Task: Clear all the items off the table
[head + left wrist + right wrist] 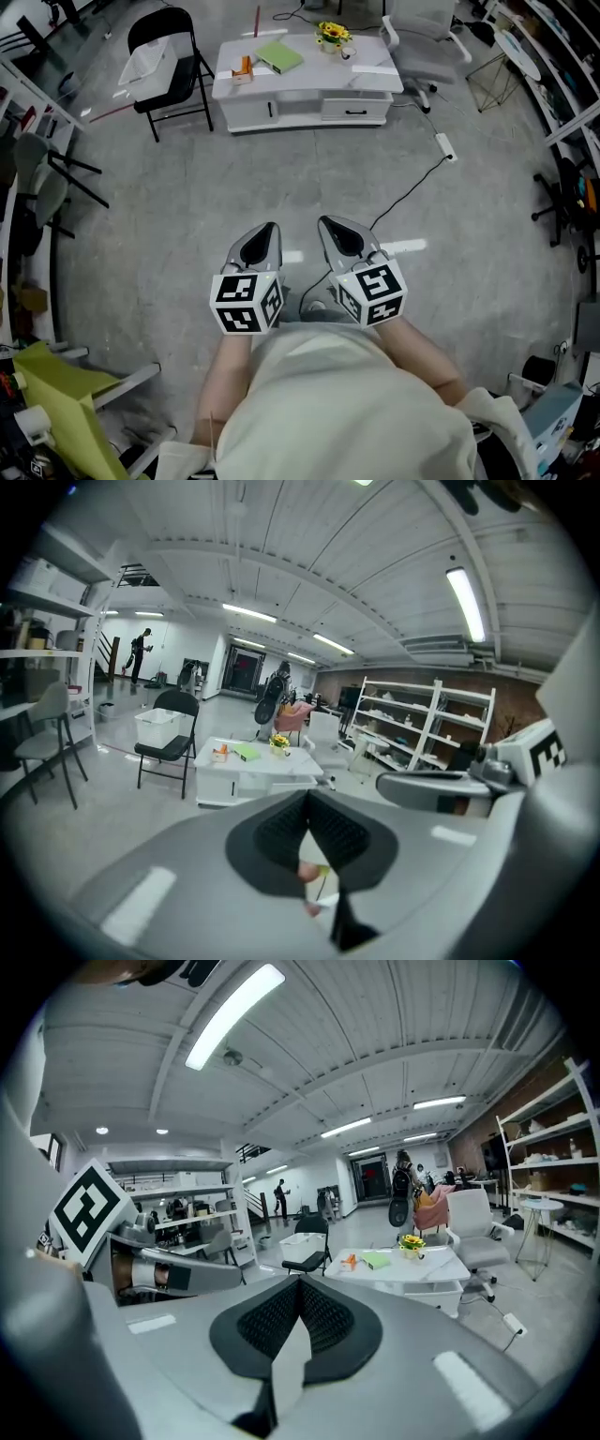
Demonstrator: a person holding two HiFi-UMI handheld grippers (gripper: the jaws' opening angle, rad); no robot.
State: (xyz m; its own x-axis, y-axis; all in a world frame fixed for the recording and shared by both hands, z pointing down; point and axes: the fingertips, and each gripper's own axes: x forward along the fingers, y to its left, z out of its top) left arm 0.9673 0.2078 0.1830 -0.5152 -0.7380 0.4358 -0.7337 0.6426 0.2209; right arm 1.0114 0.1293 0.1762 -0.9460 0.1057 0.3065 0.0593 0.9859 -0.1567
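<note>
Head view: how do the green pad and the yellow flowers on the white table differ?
The green pad lies flat; the yellow flowers stand upright. The green pad is a plain thin slab; the yellow flowers are a bushy bunch. The green pad lies left of the yellow flowers and nearer the person. Both rest on the white table.

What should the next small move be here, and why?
Probably a step forward toward the white table. It stands well ahead of the person, with the green pad, the yellow flowers and a small orange item on it. The left gripper and right gripper are shut, empty and close to the body, seemingly too far away to grasp anything.
</note>
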